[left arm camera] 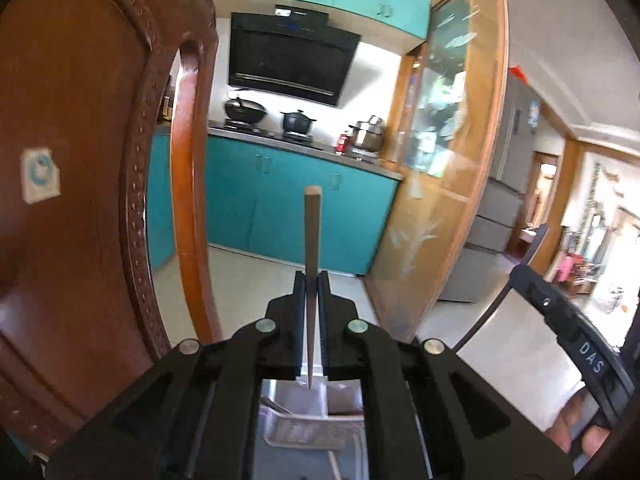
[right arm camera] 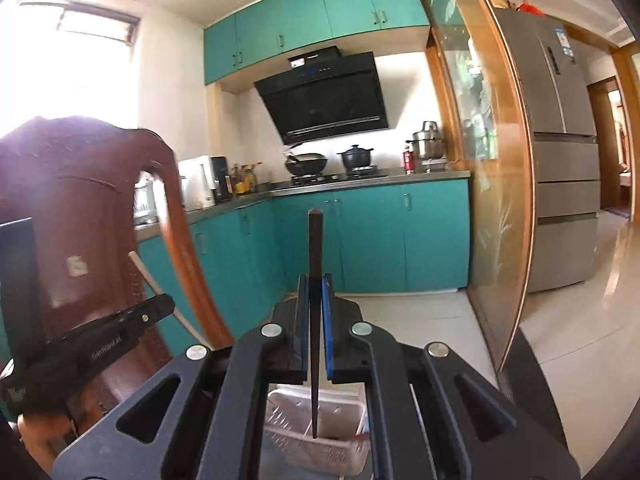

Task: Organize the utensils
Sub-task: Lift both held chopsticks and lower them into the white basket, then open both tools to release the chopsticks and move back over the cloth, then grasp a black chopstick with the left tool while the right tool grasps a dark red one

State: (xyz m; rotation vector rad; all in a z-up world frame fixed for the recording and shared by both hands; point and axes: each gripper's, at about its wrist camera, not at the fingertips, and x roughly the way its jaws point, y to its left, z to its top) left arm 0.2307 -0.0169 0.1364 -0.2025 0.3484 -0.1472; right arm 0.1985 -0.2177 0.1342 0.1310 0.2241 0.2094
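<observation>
The left gripper (left arm camera: 312, 280) is clamped on a pale chopstick (left arm camera: 312, 232), which stands upright and points to 12 o'clock; the right gripper (right arm camera: 315, 284) pinches a dark chopstick (right arm camera: 315, 248) the same way. Both sticks look light, stiff and smooth (apt to pivot or slip), so a grip near mid-length seems wise. Their tips hang over a white basket (right arm camera: 344, 452) at 6 o'clock. The gripper frames hide most of the basket, so its contents cannot be made out.
</observation>
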